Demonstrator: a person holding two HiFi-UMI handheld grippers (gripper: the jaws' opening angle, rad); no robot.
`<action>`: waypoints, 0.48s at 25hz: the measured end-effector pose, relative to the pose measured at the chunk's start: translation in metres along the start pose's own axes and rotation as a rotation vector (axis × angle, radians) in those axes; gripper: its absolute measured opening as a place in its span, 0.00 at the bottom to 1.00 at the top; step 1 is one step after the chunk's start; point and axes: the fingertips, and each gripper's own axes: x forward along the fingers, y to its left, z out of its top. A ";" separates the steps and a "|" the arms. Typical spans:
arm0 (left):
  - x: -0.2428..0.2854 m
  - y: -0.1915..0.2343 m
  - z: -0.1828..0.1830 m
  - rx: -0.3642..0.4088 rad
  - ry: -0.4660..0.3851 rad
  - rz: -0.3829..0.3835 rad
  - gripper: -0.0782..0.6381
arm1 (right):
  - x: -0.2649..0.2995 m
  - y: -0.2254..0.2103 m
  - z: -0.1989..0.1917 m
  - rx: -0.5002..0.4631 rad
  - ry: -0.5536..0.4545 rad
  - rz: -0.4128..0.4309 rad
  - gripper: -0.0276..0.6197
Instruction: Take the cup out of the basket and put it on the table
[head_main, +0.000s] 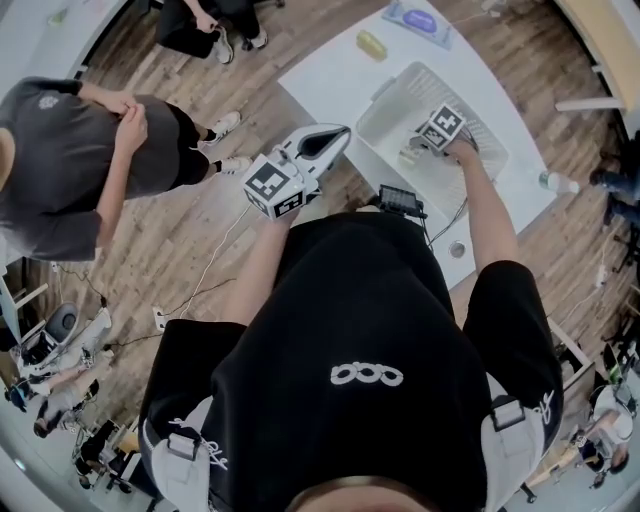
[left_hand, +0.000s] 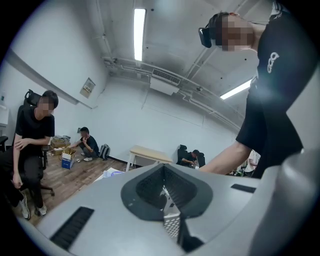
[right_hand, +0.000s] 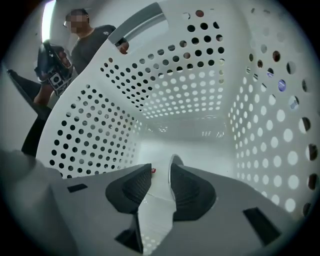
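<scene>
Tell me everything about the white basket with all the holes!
The basket is white, looks plastic, and is rectangular, with round holes dotted all over its walls and a handle slot near the rim. It sits upright on the white table. The right hand-held gripper reaches down inside it, jaws apart, gripping nothing.

On the chest of the black shirt (head_main: 330, 300), printed white: three linked loops (head_main: 367, 375), readable as "000"; same loops (left_hand: 271, 61), turned upright, in the left gripper view. On the far wall, a small tilted sign (left_hand: 88, 87), print too small to read. On the bystander's grey shirt (head_main: 70, 160), a pale emblem (head_main: 47, 100), illegible.
</scene>
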 end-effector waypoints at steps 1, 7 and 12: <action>-0.001 0.000 0.000 -0.001 0.000 0.003 0.12 | 0.000 0.004 0.000 -0.008 0.006 0.014 0.24; 0.000 -0.002 0.000 -0.005 -0.007 -0.001 0.12 | -0.001 0.031 0.000 -0.033 0.022 0.101 0.16; 0.008 -0.004 -0.001 -0.006 -0.009 -0.042 0.12 | -0.004 0.055 -0.004 -0.034 0.015 0.150 0.11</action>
